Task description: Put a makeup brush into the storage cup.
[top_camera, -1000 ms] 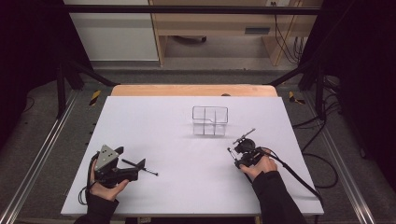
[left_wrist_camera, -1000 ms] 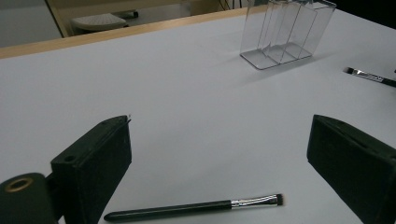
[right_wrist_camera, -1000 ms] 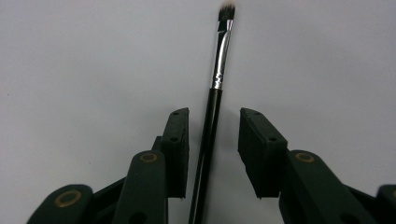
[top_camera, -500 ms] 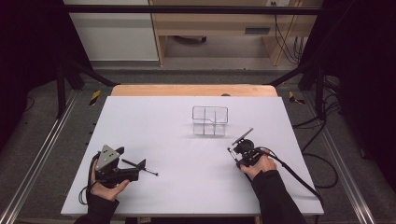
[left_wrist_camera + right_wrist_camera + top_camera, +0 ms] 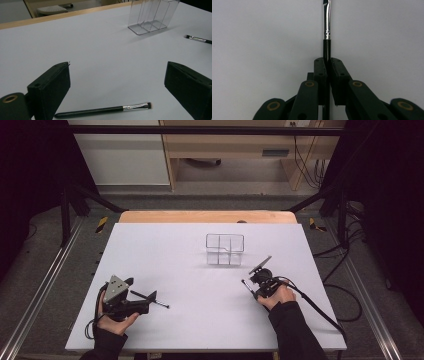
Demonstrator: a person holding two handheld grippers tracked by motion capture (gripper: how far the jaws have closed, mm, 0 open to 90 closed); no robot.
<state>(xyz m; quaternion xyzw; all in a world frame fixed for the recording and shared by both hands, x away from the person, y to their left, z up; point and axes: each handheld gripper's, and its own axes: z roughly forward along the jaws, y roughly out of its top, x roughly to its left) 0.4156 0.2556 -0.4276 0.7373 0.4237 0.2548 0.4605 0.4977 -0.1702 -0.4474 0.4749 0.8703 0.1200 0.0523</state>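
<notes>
A clear plastic organizer (image 5: 225, 249) with several compartments stands upright toward the back of the white table (image 5: 170, 250); it also appears in the left gripper view (image 5: 152, 15). My left gripper (image 5: 145, 301) (image 5: 117, 66) rests near the front left, jaws wide open. A black-handled makeup brush (image 5: 105, 109) (image 5: 161, 304) lies flat on the table between and just below them. My right gripper (image 5: 257, 285) (image 5: 327, 60) sits front right of the organizer, shut on a second black brush (image 5: 327, 25). That brush's silver ferrule and bristles stick out past the jaws (image 5: 197, 38).
A wooden strip (image 5: 205, 216) runs along the table's far edge. Cables (image 5: 320, 307) trail from the right gripper off the table's right side. Metal frame rails (image 5: 45, 285) flank the table. Wooden furniture (image 5: 235, 145) stands behind it.
</notes>
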